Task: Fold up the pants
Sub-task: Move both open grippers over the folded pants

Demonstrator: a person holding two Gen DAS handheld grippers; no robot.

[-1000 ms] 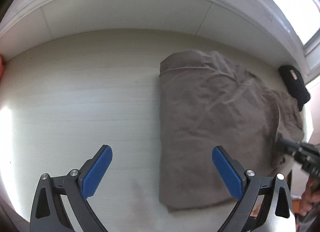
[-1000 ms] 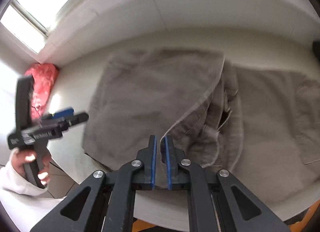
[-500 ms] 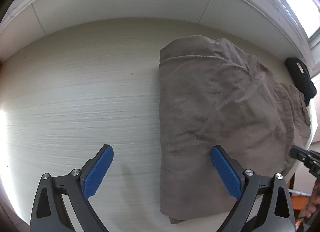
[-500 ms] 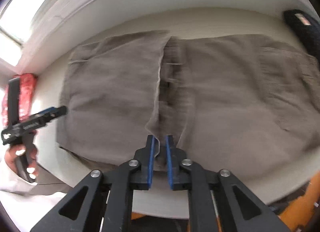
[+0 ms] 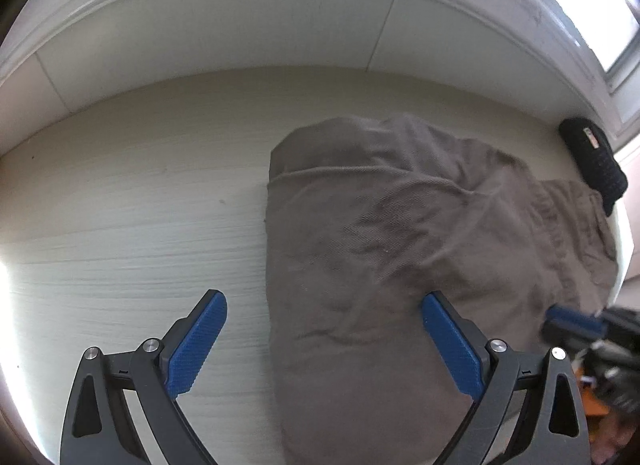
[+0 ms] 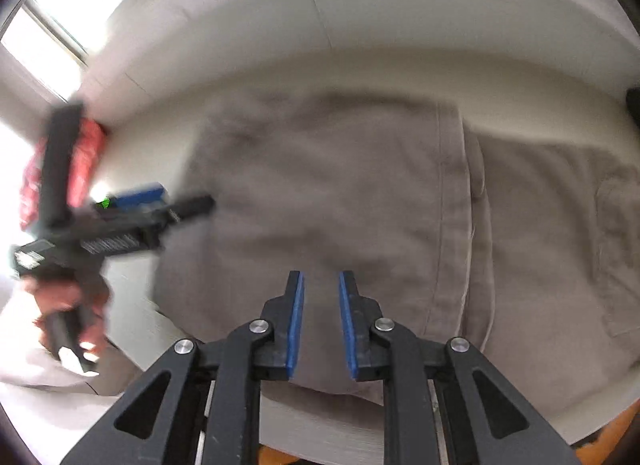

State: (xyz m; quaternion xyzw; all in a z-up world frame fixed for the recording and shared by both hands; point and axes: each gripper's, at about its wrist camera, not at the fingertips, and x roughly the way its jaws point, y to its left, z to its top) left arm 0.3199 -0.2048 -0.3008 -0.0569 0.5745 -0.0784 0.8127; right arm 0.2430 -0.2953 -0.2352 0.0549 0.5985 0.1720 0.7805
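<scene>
The grey-brown pants (image 5: 400,265) lie folded on the pale table (image 5: 120,205), its folded edge at the left. My left gripper (image 5: 320,313) is wide open and empty, low over the pants' left edge; its right fingertip is over the cloth, its left over bare table. In the right wrist view the pants (image 6: 340,193) fill the middle, with a folded layer ending at a seam right of centre. My right gripper (image 6: 320,289) is partly open and holds nothing, just above the cloth's near edge. The left gripper shows there blurred (image 6: 120,217) at the pants' left side.
A black object (image 5: 596,163) lies at the table's far right by the wall. A red item (image 6: 72,169) sits at the far left. A white wall panel (image 5: 280,25) runs behind the table. A window is at the upper right.
My right gripper has opened and let go of the pant edge, which now lies flat on the folded stack. My left gripper stayed open and shifted slightly.
</scene>
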